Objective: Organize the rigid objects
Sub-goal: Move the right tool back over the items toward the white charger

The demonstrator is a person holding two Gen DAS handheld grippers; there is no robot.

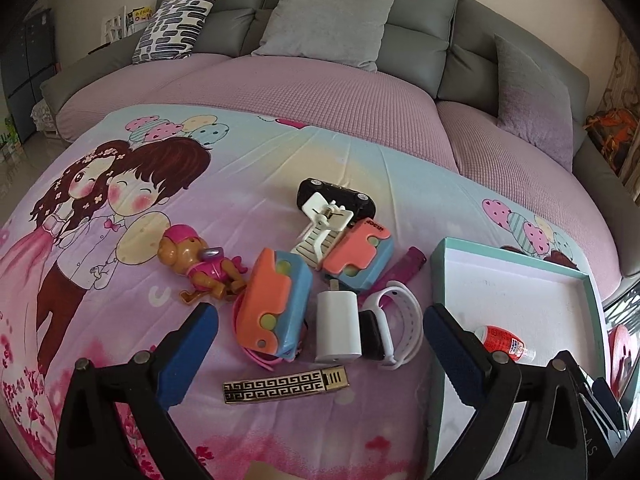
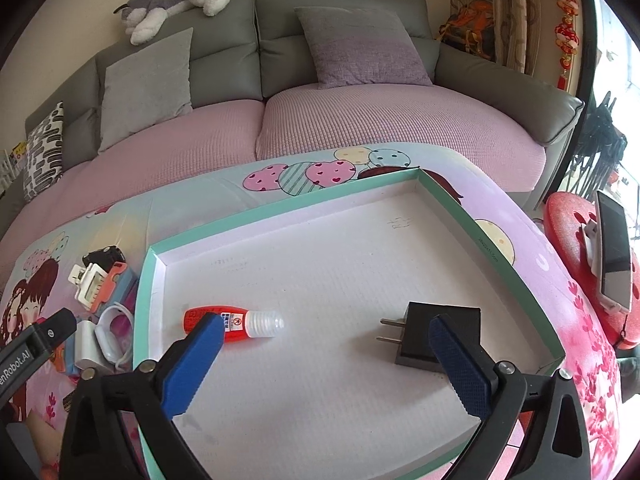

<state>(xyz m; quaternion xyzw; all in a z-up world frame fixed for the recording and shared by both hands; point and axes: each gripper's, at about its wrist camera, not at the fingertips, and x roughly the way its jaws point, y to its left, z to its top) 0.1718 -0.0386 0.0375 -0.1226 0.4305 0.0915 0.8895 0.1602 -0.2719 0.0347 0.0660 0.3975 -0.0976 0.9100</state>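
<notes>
Between the blue pads of the left gripper (image 1: 320, 344), whose jaws stand wide with nothing in them, lies the heap still to be sorted – the white charger (image 1: 337, 330) nearest the middle, the white watch (image 1: 394, 326) touching it on the right, an orange-and-blue toy block (image 1: 276, 306) just to its left, and the gold patterned lighter (image 1: 286, 389) alone on the near side. The charger looks the easiest take: a light, stiff, smooth plastic body with flat faces, best pinched across its two broad sides and not by the prongs at its far end. The watch strap is likely springy and could slip, so its dark body is the better hold. Farther off lie a second toy block (image 1: 358, 258), a white clip (image 1: 320, 224), a black toy car (image 1: 336, 196) and a purple stick (image 1: 400, 272), with the brown toy dog (image 1: 200, 264) well apart to the left. To the right sits the teal-rimmed box (image 2: 520, 264) on the cartoon bedsheet (image 1: 120, 320), and over it the right gripper (image 2: 324, 336) is also spread wide and empty; on the box floor rest a red glue bottle (image 2: 230, 320) at the left and a black plug adapter (image 2: 424, 338) at the right – both clear of the pads. Beyond everything stands the grey sofa (image 2: 340, 12)
</notes>
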